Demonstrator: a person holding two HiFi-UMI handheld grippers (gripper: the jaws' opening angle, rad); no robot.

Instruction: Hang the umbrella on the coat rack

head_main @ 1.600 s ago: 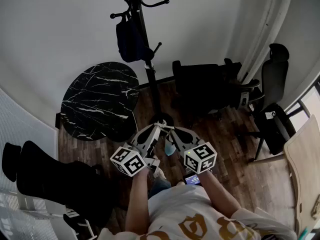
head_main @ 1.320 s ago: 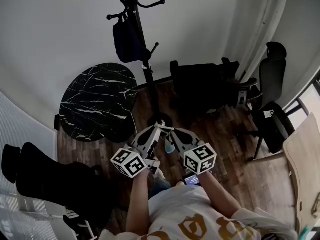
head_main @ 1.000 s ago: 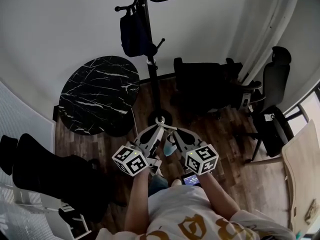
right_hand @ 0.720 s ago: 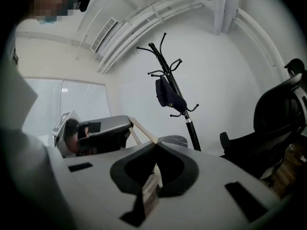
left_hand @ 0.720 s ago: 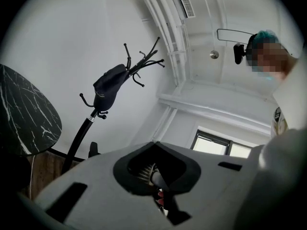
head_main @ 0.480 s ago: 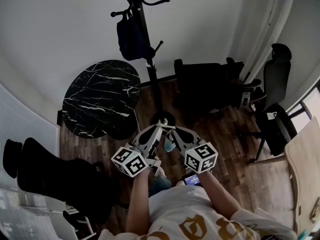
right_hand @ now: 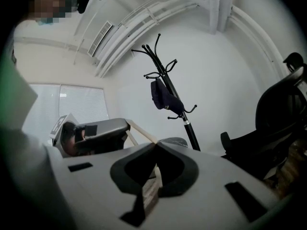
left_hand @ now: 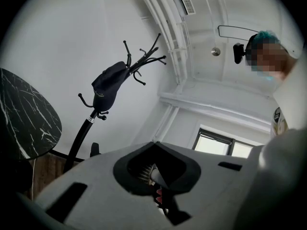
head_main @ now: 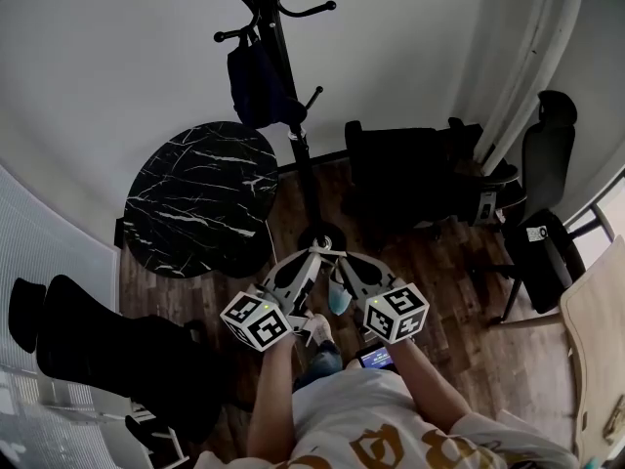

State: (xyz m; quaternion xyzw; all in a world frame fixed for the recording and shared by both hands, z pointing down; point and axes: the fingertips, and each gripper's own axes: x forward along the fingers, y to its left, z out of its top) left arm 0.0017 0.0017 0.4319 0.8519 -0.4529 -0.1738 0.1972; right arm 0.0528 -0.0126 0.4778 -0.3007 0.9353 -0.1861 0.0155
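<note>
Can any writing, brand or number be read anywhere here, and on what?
No text is readable.
Shirt: gold print, cut off, unreadable.
Chair tag: too small.
Phone screen: too small.
Marker cubes: black-and-white patterns, no words.

The head view is dim and flat. The dark furniture (head_main: 410,169) sinks to near-black, while the pale wall (head_main: 117,57) takes soft, even light and greys toward the corners. Straight lines bow at its edges. Both gripper views sit inside a round black vignette. Daylight glares from a window (left_hand: 216,145) and through blinds (right_hand: 72,102), slightly blown out. The coat rack (right_hand: 168,97) reads as a crisp silhouette. The left gripper (left_hand: 154,143) and right gripper (right_hand: 156,143), close to the lens, blur to soft grey.
</note>
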